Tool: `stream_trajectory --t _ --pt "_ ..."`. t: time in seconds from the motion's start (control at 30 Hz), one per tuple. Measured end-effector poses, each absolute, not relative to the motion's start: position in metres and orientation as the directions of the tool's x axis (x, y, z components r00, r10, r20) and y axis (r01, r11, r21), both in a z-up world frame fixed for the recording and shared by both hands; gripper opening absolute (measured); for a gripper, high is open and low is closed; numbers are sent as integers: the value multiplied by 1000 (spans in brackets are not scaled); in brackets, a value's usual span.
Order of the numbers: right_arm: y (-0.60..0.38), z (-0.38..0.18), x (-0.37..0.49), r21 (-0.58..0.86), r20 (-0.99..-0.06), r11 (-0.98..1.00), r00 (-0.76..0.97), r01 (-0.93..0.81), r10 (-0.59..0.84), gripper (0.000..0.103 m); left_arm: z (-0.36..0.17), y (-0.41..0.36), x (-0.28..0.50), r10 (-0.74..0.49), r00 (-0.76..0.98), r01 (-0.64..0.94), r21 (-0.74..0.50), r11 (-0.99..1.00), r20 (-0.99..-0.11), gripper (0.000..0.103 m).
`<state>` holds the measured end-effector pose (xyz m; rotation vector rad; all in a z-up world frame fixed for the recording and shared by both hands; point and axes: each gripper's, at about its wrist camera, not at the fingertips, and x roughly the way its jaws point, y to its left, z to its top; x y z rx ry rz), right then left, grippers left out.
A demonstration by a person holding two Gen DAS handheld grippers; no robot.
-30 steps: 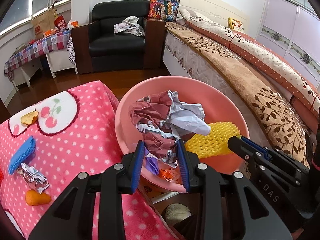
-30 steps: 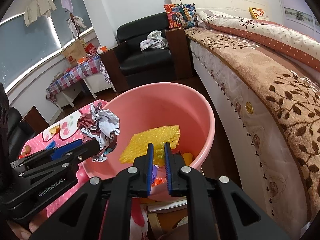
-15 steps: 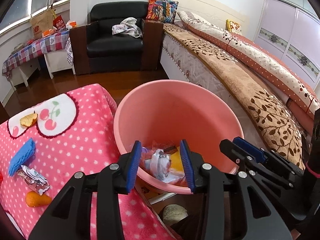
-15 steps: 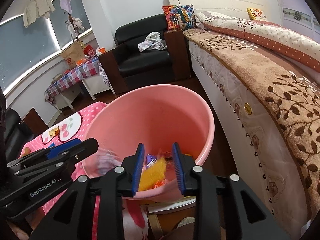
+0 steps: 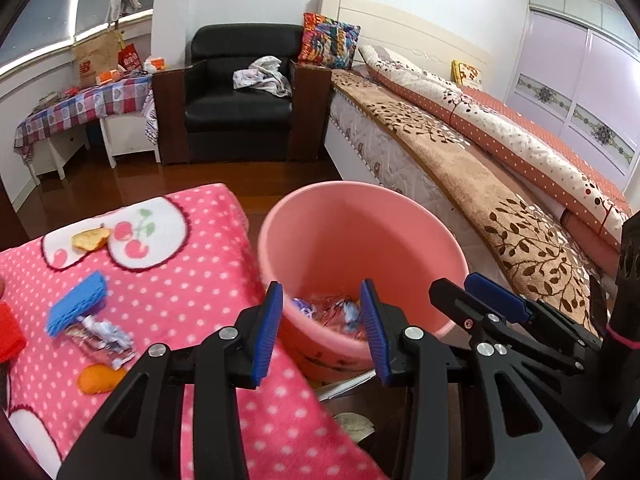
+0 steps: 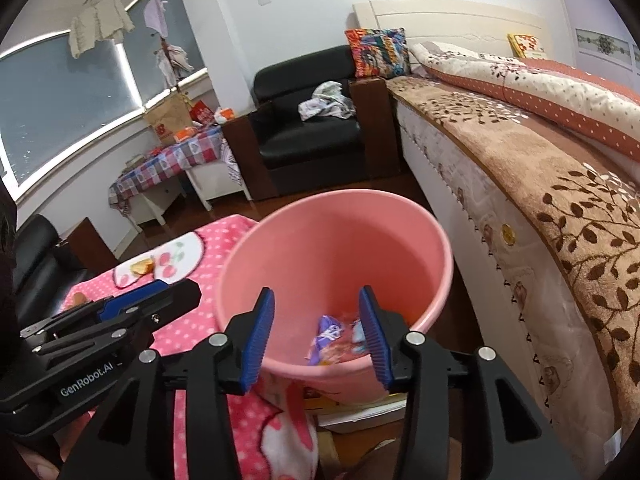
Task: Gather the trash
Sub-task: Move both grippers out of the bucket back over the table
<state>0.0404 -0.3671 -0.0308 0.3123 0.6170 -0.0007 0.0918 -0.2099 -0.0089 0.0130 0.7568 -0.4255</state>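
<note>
A pink bucket [image 5: 352,240] [image 6: 340,248] stands between the pink dotted blanket [image 5: 192,288] and the bed. Wrappers [image 5: 324,308] [image 6: 332,336] lie at its bottom. My left gripper [image 5: 320,296] hovers over the near rim, open and with nothing in it. My right gripper [image 6: 316,300] hangs beside it over the same rim; its jaws are opening and nothing is between them. On the blanket lie a foil wrapper [image 5: 100,336], a blue ribbed piece [image 5: 78,302], an orange peel [image 5: 98,378] and a yellow peel [image 5: 90,238].
The bed [image 5: 460,168] runs along the right, close to the bucket. A black armchair [image 5: 240,92] and a small table with a checked cloth [image 5: 84,104] stand at the back. Papers [image 6: 360,412] lie under the bucket. A red thing [image 5: 8,332] sits at the blanket's left edge.
The crumpled paper left my left gripper and the yellow foam net left my right one; both dropped into the bucket. Both pairs of jaws widened, and both grippers drew back and up.
</note>
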Motion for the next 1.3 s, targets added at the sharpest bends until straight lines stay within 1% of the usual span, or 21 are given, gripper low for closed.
stream_trajectory --t 0.23,0.43,0.57,0.73,1.07,1.3 --pt "-331 -23 29 287 -554 958 818 14 154 46 -3 -175 71 -335 678 343 -121 931 -654 40" --pt "-297 -23 30 292 -556 955 802 -58 218 47 -1 -141 57 -287 714 312 -77 947 -638 40" --pt "-273 -25 37 296 -568 949 780 -106 264 47 -2 -112 53 -251 729 268 -71 961 -637 40" --pt "-243 -25 51 289 -570 942 759 -172 314 47 -6 -63 55 -173 746 162 -77 984 -643 40" --pt "-192 -30 89 305 -569 911 713 -278 409 47 -8 27 65 48 763 -101 -45 994 -644 40" --pt "-167 -33 112 292 -578 901 691 -321 433 47 -11 74 71 126 741 -228 -71 971 -660 40"
